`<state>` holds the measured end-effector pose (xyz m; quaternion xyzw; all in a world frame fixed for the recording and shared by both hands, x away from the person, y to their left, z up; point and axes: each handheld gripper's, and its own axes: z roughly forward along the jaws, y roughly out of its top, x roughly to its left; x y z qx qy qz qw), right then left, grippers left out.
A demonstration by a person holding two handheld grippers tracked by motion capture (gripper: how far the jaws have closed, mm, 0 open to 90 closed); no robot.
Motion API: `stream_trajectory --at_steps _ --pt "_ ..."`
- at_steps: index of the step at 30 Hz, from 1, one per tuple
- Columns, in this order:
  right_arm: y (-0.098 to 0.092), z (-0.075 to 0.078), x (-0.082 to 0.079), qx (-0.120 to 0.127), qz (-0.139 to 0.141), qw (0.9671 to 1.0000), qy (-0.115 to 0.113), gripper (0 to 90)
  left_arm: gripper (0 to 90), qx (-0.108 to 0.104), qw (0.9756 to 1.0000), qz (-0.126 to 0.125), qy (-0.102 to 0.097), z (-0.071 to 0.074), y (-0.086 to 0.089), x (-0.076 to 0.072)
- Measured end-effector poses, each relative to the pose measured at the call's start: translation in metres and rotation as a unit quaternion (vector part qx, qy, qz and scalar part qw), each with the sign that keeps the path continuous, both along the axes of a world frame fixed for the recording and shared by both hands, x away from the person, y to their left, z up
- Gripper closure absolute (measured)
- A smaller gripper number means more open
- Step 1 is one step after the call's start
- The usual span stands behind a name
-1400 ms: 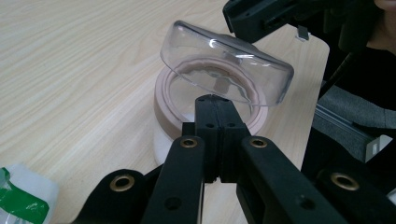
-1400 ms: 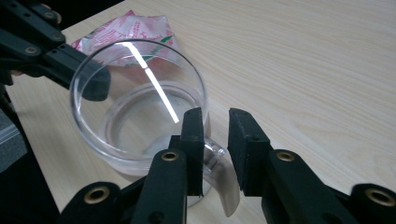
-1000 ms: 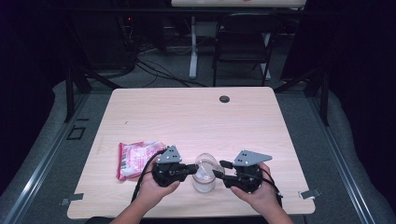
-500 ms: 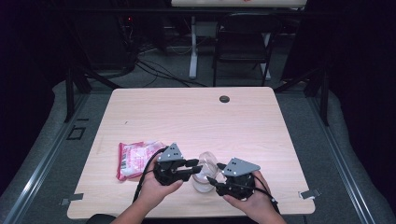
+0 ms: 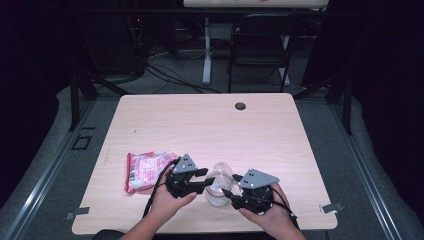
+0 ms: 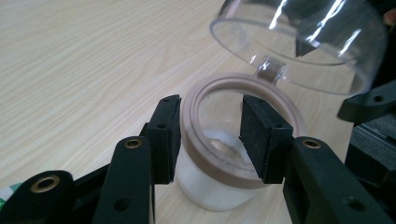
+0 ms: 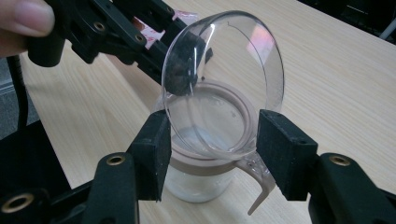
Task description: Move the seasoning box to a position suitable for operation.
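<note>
A small clear jar [image 5: 216, 194] stands upright on the counter [image 5: 210, 130], near the front edge, betw. the two claws. It has a beige ring [image 6: 233, 135] around its mouth and some white stuff at the bottom. Its clear round lid [image 7: 224, 84] is flipped open and stands tilted above the mouth, attached at a hinge on the ring; a beige tab hangs down on the jar's side in the right gripper view.

Left claw [image 5: 205, 177] comes from the left side of the jar. Its jaws have just been opening and now stand about half wide. In the left gripper view [image 6: 210, 135] the near part of the beige ring lies betw. the two pads; the left pad is just beside or touching the ring, the right pad seems to be over the mouth, apart from the rim. So it does not grip the jar now.

Right claw [image 5: 227, 192] comes from the right side, jaws wide. In the right gripper view [image 7: 210, 144] the pads stand on both sides of the jar and lid edge; if they touch, I cannot tell for sure, but a small gap shows at each side.

A pink-and-white packet [image 5: 145, 170] lies flat on the counter, left of the left hand [image 5: 167, 200], near it. A small dark round hole [image 5: 240, 106] is at the far side of the counter, well apart.
</note>
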<state>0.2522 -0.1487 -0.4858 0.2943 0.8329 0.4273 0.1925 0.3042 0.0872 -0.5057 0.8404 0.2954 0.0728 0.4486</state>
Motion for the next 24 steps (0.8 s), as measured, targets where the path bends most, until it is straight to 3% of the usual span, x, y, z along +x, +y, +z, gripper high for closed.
stream_trajectory --at_steps 7,11,24 --pt "-0.002 0.001 0.0 0.004 0.001 1.0 0.002 46.6 62.1 -0.005 0.9997 0.001 0.024 -0.006 -0.002 0.002" --pt "-0.004 0.002 0.001 0.006 0.0 1.0 0.005 47.1 64.1 0.006 0.9998 -0.001 0.017 -0.008 -0.002 0.002" --pt "-0.02 0.01 0.003 0.024 0.001 0.9995 0.021 54.6 67.3 0.006 1.0 0.001 0.002 -0.008 -0.002 0.0"
